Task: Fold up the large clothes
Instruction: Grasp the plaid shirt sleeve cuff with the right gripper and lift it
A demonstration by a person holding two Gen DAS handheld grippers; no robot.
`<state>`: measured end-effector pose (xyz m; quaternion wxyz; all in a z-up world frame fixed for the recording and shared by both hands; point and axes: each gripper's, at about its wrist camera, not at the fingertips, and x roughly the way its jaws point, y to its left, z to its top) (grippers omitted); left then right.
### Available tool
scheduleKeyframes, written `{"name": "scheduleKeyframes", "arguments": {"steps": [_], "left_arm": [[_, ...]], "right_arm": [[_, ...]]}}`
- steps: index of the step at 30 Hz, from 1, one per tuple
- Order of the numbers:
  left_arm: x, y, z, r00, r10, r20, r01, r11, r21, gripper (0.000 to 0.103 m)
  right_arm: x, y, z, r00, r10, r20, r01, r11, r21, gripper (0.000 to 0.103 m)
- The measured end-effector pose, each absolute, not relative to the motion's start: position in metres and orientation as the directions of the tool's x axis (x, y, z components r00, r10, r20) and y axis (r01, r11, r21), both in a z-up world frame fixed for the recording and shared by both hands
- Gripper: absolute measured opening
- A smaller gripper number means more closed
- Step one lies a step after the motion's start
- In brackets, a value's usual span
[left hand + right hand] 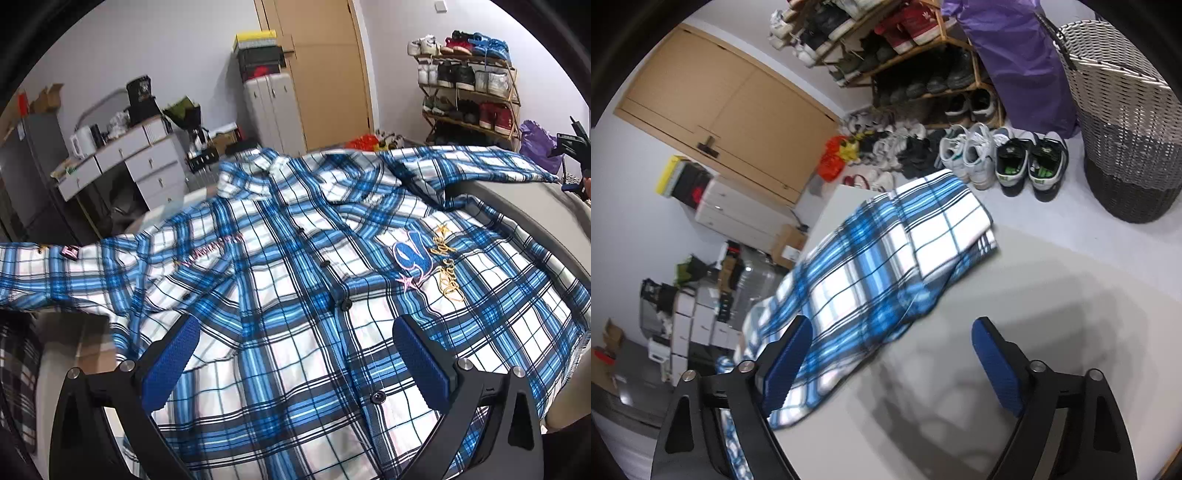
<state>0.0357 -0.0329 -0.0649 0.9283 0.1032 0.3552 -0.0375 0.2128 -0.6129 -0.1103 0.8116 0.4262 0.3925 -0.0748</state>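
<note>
Face-up plaid shirt, collar pointing away, sleeves spread sideways

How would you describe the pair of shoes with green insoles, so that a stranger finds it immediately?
Start at the tall woven laundry basket standing on the floor beyond the table. Just to its left, a row of shoes lies below the wooden shoe rack. The dark sneakers nearest the basket are the ones: bright green insoles, unlike the white sneakers beside them.

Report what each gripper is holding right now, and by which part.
Nothing is held. The left gripper is open above the plaid shirt; the right gripper is open beside the shirt's sleeve over the table.
</note>
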Motion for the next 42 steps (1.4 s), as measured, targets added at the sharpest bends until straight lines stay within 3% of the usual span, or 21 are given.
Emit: {"name": "scheduleKeyframes", "arguments": {"steps": [5,8,10,12,14,19,31,38,42], "left_arm": [[0.04,-0.038,-0.069,0.73,-0.017,-0.683,0.161,0.976,0.147,0.102],[0.038,-0.045,-0.072,0.733,-0.013,-0.68,0.175,0.97,0.17,0.102],[0.036,-0.048,-0.073,0.733,-0.013,-0.68,0.183,0.967,0.178,0.102],[0.036,-0.049,-0.073,0.732,-0.013,-0.681,0.187,0.965,0.182,0.102],[0.037,-0.049,-0.073,0.733,-0.009,-0.68,0.187,0.964,0.189,0.102],[0.039,-0.045,-0.07,0.739,-0.002,-0.674,0.173,0.967,0.186,0.102],[0.039,-0.025,-0.059,0.775,-0.006,-0.632,0.141,0.976,0.164,0.102],[0.037,0.009,-0.042,0.801,-0.034,-0.597,0.103,0.991,0.083,0.102],[0.025,0.028,-0.028,0.828,-0.056,-0.558,0.085,0.996,0.026,0.102]], "right_arm": [[0.236,-0.616,-0.103,0.641,0.116,-0.759,0.49,0.699,0.521,0.08],[0.251,-0.612,-0.102,0.614,0.028,-0.789,0.508,0.751,0.422,0.069],[0.259,-0.607,-0.101,0.591,-0.033,-0.806,0.523,0.776,0.353,0.052],[0.266,-0.601,-0.101,0.562,-0.117,-0.819,0.546,0.796,0.261,0.02],[0.267,-0.6,-0.101,0.564,-0.143,-0.813,0.549,0.8,0.241,0.006],[0.26,-0.59,-0.076,0.653,-0.226,-0.723,0.521,0.826,0.213,0.005],[0.286,-0.532,0.083,0.7,-0.514,-0.496,0.567,0.822,-0.051,0.004],[0.291,-0.437,0.163,0.833,-0.438,-0.339,0.439,0.895,-0.08,0.005],[0.288,-0.356,0.196,0.921,-0.265,-0.284,0.268,0.963,-0.031,0.005]]}}
